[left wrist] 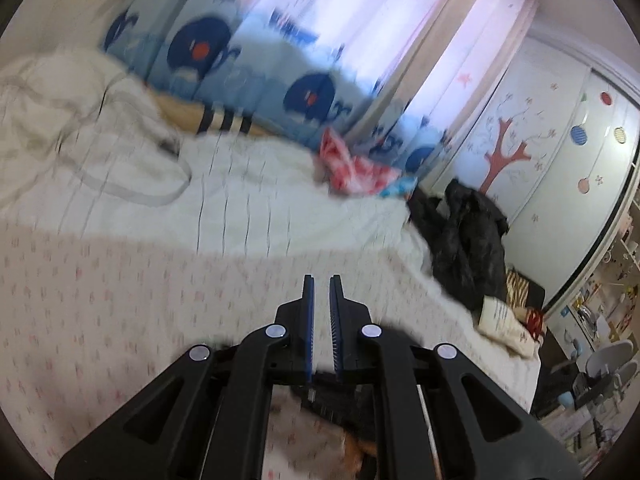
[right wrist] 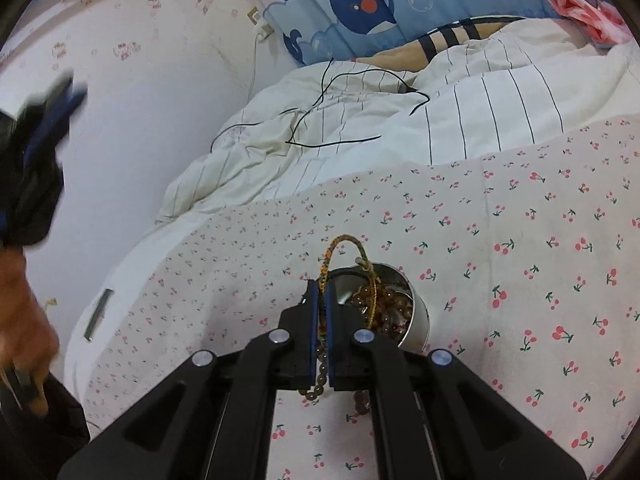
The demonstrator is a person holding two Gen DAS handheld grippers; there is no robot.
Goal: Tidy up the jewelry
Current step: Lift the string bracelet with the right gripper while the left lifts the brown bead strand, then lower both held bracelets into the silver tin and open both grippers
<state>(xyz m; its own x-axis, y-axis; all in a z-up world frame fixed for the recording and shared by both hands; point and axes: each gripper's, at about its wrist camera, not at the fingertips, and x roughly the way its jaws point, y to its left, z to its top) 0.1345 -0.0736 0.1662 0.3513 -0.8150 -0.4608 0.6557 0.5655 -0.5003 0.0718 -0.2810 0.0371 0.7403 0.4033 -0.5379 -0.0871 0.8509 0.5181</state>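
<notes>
Braided bracelet (right wrist: pixel 352 256) | pinched: right tongs (right wrist: pixel 321 286) | writing: unreadable

One metal tin (right wrist: pixel 416 320) sits on the cherry-print sheet (right wrist: pixel 520 240), one braided bracelet (right wrist: pixel 344 244) arches over it, and two grippers show: right (right wrist: pixel 320 288), left (right wrist: pixel 56 96).

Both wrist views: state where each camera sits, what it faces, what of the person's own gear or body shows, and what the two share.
Left wrist: sits on the left gripper, facing along its shut, empty fingers across the bed toward the whale-print bumper and curtains; only its own gripper shows.
Right wrist: sits on the right gripper, facing down at the metal tin of beads; its fingers pinch a braided bracelet. A hand shows at the left edge.
Shared: cherry-print sheet, striped quilt, bumper.
</notes>
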